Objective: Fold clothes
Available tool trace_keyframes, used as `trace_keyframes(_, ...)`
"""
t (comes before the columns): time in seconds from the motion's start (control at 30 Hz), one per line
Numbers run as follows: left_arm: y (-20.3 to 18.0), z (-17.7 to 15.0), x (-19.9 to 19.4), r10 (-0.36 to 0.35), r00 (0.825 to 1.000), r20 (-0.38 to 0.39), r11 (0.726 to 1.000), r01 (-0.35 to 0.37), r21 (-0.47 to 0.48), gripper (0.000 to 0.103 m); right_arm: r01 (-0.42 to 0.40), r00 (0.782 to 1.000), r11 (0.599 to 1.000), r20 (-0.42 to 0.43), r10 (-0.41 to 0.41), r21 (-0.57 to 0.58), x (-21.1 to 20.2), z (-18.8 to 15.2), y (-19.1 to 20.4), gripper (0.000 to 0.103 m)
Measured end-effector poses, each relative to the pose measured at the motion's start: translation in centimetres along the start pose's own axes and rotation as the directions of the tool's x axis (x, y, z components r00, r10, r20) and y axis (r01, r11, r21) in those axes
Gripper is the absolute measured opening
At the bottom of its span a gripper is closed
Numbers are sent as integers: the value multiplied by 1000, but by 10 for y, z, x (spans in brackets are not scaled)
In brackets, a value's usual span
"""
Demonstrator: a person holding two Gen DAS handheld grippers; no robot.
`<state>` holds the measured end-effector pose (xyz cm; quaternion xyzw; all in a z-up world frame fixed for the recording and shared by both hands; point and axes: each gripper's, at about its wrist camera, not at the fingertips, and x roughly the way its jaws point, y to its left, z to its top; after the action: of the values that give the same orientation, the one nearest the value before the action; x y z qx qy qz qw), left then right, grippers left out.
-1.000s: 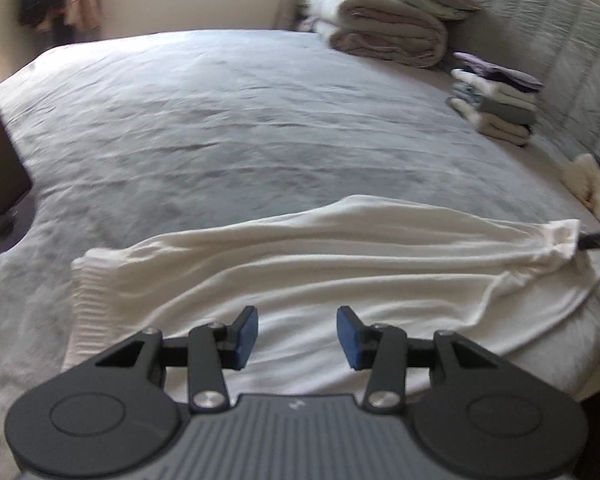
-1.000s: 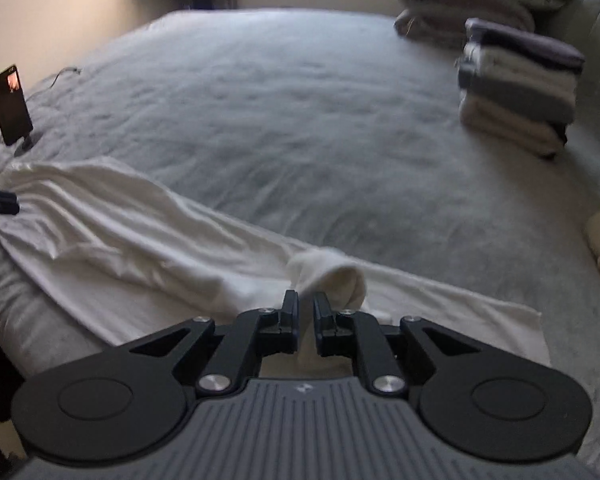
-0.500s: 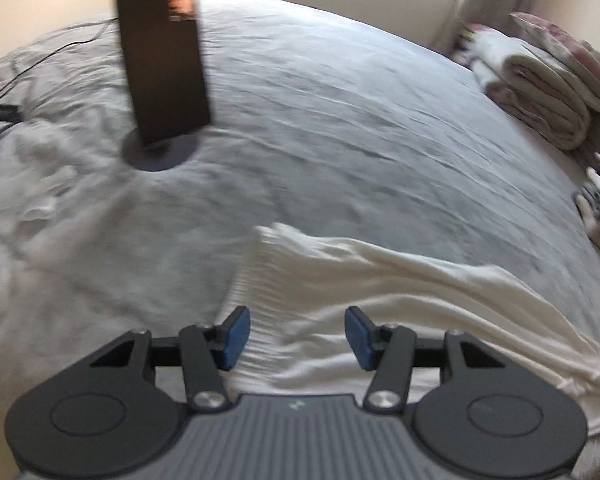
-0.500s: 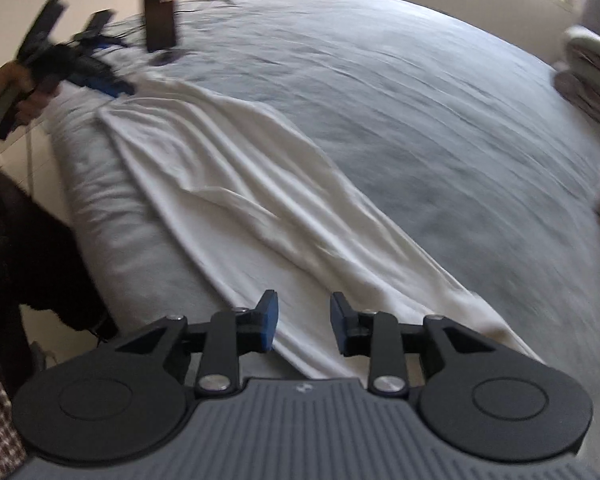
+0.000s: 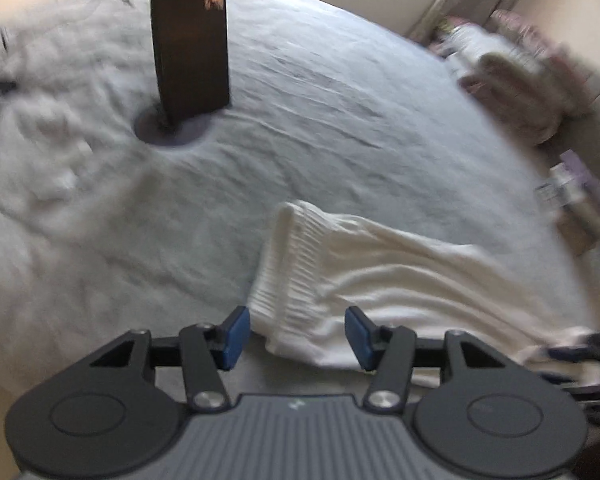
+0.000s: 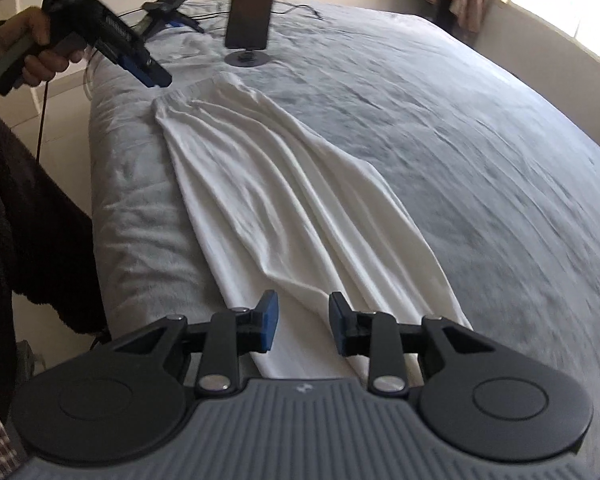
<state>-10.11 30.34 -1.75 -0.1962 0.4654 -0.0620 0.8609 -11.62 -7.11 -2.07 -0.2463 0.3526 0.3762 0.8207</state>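
A long white garment point(image 6: 284, 200) lies stretched along the near edge of the grey bed point(image 6: 440, 120), its ribbed waistband point(image 5: 288, 264) at one end. My left gripper point(image 5: 296, 334) is open, hovering just over the near corner of that waistband, nothing between its blue pads. In the right wrist view the left gripper point(image 6: 152, 74) hangs above the waistband end, held by a hand. My right gripper point(image 6: 303, 328) is open above the garment's other end, with cloth below the gap and not pinched.
A dark phone on a round stand point(image 5: 188, 40) sits on the bed behind the waistband, also seen as the phone stand point(image 6: 252, 16). Folded blankets point(image 5: 516, 88) and a stack of folded clothes point(image 5: 580, 200) lie at the far right. A dark sleeve point(image 6: 32, 240) is at the left.
The right gripper let go of the rolled garment end and opened. Both grippers swung toward the left; the left one now hovers over the waistband corner. The garment lies flat.
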Motion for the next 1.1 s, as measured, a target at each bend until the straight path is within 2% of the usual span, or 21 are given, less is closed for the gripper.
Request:
trace_keyframes(0.03, 6, -1, -1, -33, 999, -12, 999, 32, -21, 52, 1, 1000, 1000, 0, -1, -16, 3, 3, 2, 26)
trace_keyframes(0.1, 15, -2, -2, -79, 996, -31, 995, 78, -55, 51, -3, 1000, 999, -11, 2, -46, 10, 6, 6, 26)
trace_keyframes(0.27, 20, -7, 14, -88, 994, -67, 992, 81, -96, 50, -2, 999, 996, -39, -2, -94, 22, 10, 12, 20)
trace_keyframes(0.33, 18, -8, 17, -71, 995, -69, 994, 64, -91, 37, -3, 999, 995, -45, -2, -102, 26, 10, 13, 13)
trace_keyframes(0.37, 17, -8, 17, -58, 996, -65, 995, 52, -88, 33, -3, 999, 994, -48, -2, -107, 27, 10, 13, 11)
trace_keyframes(0.43, 19, -7, 15, -49, 997, -54, 995, 44, -95, 19, 1, 999, 993, -45, -7, -116, 28, 10, 13, 1)
trace_keyframes(0.63, 25, -5, 4, -61, 998, -11, 992, 59, -108, 7, -34, 999, 998, -11, 33, -57, 17, 14, 5, 0)
trace_keyframes(0.97, 29, 3, -18, -77, 989, 128, 986, 95, -136, 4, -169, 984, 984, 71, 164, 64, -4, 20, -4, 0)
trace_keyframes(1.1, 34, 4, -13, 0, 994, 109, 990, 16, -143, 4, -229, 972, 971, 72, 223, 72, -2, 20, 1, 0)
